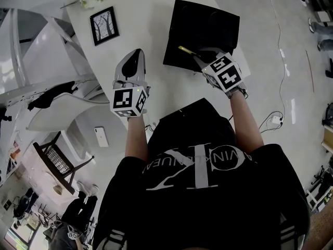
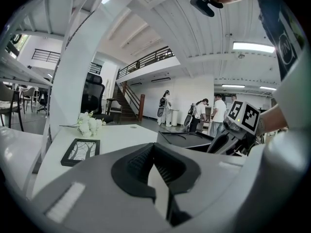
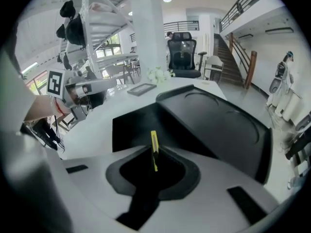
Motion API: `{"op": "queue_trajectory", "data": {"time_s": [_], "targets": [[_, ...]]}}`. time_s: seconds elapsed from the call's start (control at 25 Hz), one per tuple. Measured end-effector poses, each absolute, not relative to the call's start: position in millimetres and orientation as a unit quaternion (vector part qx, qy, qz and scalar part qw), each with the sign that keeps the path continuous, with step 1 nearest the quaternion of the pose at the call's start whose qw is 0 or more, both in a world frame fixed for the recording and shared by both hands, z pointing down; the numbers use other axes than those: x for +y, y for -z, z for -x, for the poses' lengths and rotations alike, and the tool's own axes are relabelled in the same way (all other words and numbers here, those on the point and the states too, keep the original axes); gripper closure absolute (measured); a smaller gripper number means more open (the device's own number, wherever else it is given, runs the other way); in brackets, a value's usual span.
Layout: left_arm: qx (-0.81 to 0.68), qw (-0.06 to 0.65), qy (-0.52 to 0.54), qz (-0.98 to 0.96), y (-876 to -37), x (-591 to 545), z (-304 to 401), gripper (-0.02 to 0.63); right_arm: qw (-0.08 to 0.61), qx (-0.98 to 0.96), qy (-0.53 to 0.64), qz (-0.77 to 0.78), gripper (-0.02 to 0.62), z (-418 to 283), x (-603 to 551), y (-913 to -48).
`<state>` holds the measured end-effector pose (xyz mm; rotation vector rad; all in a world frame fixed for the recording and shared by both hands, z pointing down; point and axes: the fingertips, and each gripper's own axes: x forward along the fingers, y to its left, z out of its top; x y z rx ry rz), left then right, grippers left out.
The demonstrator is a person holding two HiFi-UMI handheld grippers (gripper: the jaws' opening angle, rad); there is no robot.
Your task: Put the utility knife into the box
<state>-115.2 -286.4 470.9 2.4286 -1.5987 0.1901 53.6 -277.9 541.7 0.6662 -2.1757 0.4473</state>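
Most of the utility knife (image 3: 153, 139) is buried in the right gripper (image 3: 154, 155); only a thin yellow edge pokes out from its clamped fingers, over the near edge of the black box (image 3: 214, 125) at frame centre. The left gripper (image 2: 158, 171) has its fingers drawn together on nothing, above the white counter (image 1: 151, 14).

Left tongs (image 1: 136, 54) closed; right tongs (image 1: 200, 58) clamped on utility knife (image 1: 186, 50)

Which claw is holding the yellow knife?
The right claw: its jaws are shut on the yellow knife, over the black box. The left claw is shut too, but holds nothing.
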Motion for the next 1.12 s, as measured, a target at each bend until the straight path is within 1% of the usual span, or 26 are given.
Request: {"op": "queue_trajectory", "data": {"time_s": [0.12, 0.2, 1.12], "targets": [[-0.542, 0.111, -0.064, -0.831, -468, -284, 113, 0.595, 0.385, -0.861, -0.175, -0.281, 0.566, -61, -279, -535], [-0.540, 0.109, -0.064, -0.832, -467, -282, 111, 0.595, 0.374, -0.863, -0.175, -0.291, 0.572, -65, -279, -530], [-0.523, 0.079, -0.052, -0.847, -436, -275, 95, 0.595, 0.271, -0.866, -0.146, -0.393, 0.580, -108, -283, -470]]}}
